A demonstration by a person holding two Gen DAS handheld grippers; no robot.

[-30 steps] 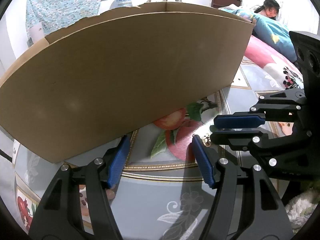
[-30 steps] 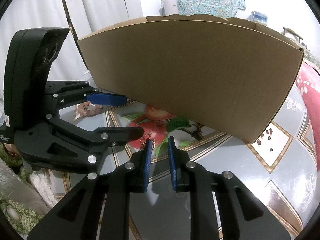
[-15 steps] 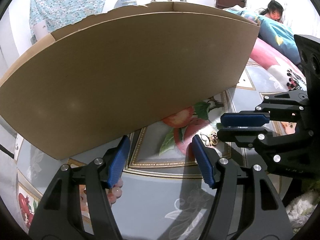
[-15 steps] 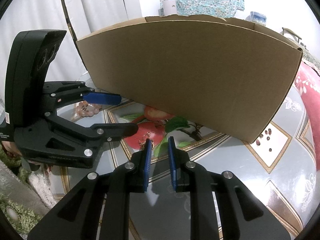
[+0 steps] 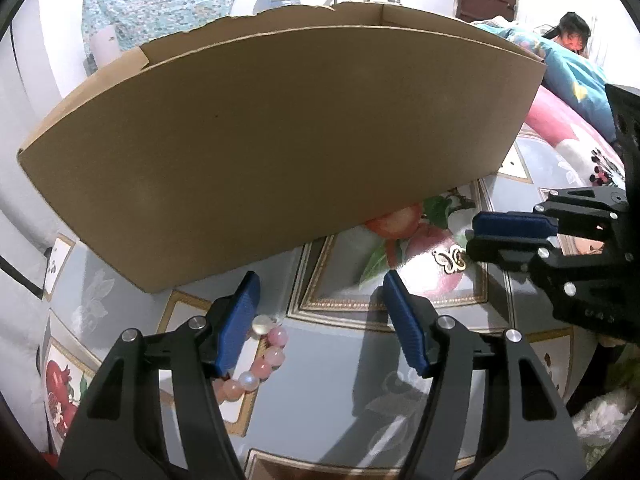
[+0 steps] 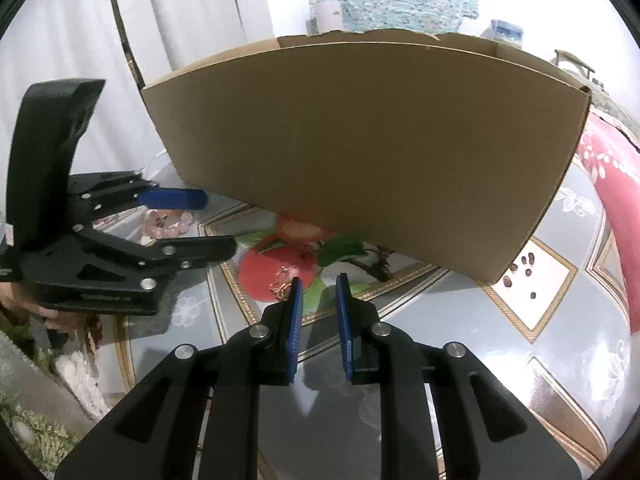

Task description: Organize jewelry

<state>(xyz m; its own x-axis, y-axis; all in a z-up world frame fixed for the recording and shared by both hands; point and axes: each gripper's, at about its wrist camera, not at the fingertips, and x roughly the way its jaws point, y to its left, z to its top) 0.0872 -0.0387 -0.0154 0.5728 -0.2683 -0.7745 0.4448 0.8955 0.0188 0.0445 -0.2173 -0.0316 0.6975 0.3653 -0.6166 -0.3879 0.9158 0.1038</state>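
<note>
A large brown cardboard box (image 5: 280, 140) stands on the patterned glossy table (image 5: 340, 360); it also fills the right wrist view (image 6: 380, 152). A pink bead bracelet (image 5: 260, 356) lies by my left gripper's left finger. A small gold butterfly piece (image 5: 452, 259) lies on the red fruit print, just at the tip of my right gripper. My left gripper (image 5: 320, 300) is open and empty. My right gripper (image 6: 318, 300) is slightly open with nothing between its pads; the gold piece (image 6: 280, 282) lies just left of its left pad. The bracelet (image 6: 168, 226) shows between the left gripper's fingers there.
A person lies on a bed with colourful bedding (image 5: 576, 76) at the far right. White curtains (image 6: 160, 40) hang at the back left. A patterned cloth (image 5: 160, 4) hangs on the wall behind the box.
Both grippers have drawn back from the box. The pink bracelet has come into view by the left finger. The gold piece now lies clear of the right gripper's tip.
</note>
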